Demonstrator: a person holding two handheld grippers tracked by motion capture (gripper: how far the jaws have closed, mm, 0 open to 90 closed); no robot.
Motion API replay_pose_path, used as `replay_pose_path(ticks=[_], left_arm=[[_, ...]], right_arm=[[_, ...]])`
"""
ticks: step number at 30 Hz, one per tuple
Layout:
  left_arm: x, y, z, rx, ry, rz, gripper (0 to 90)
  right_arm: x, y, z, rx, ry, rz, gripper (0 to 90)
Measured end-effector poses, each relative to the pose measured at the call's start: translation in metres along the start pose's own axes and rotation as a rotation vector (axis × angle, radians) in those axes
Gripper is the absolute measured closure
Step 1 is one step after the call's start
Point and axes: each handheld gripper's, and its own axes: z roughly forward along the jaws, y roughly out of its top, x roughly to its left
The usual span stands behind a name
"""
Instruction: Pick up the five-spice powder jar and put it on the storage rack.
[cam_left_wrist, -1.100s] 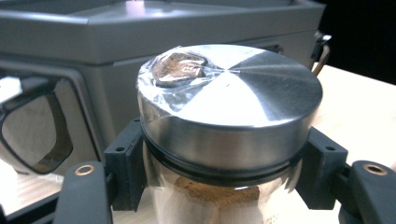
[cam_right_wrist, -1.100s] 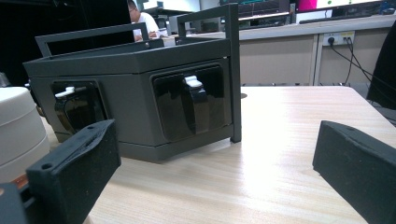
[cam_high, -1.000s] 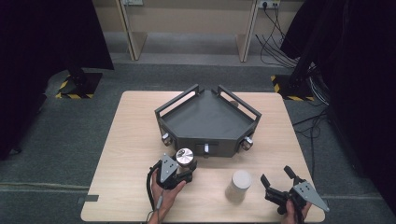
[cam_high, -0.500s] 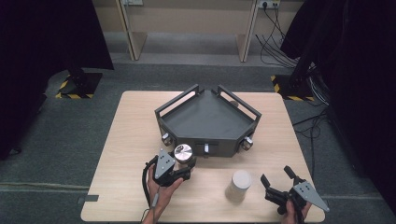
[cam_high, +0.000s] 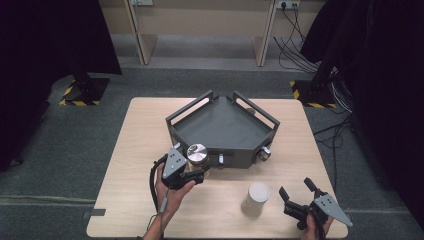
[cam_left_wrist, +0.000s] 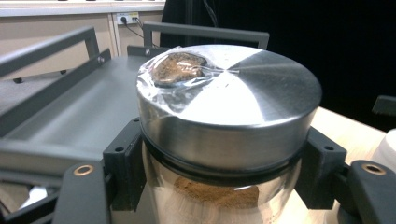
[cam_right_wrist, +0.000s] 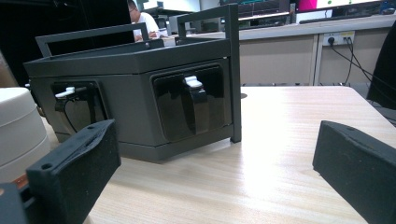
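A glass jar (cam_high: 197, 152) with a shiny metal lid and brown powder inside is held off the table, right at the front wall of the dark grey tray (cam_high: 235, 156). My left gripper (cam_high: 199, 170) is shut on the jar just below the lid. In the left gripper view the jar (cam_left_wrist: 229, 107) sits between the black jaws of the left gripper (cam_left_wrist: 224, 186), with clear film and a brown smear on the lid. My right gripper (cam_high: 295, 189) stands open near the table's front right, with nothing between its jaws (cam_right_wrist: 219, 168).
A white lidded container (cam_high: 258, 197) stands on the table between the two grippers, close to the right one; it is also at the left edge of the right gripper view (cam_right_wrist: 16, 126). The tray (cam_right_wrist: 130, 93) has raised handle bars and latches on its front walls.
My left gripper has lifted the jar off the table and carried it a little towards the tray's front wall. The right gripper and the white container have stayed put.
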Motion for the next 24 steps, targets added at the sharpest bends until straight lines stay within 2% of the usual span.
replay_pose_path(ticks=[8,13,18,24], left_arm=[[0.004,0.03,0.007,-0.005,0.018,0.013,30.7],[0.006,0.042,0.014,-0.018,0.043,-0.001,30.7],[0.007,0.05,0.025,-0.019,0.086,-0.019,30.7],[0.012,0.052,0.043,-0.027,0.136,-0.024,30.7]], right_arm=[[0.0,0.0,0.0,0.0,0.001,0.001,1.1],[-0.001,0.0,0.0,-0.001,0.001,0.003,1.1],[-0.001,0.0,0.0,-0.001,0.001,0.008,1.1],[-0.002,-0.001,0.0,-0.004,0.0,0.015,1.1]])
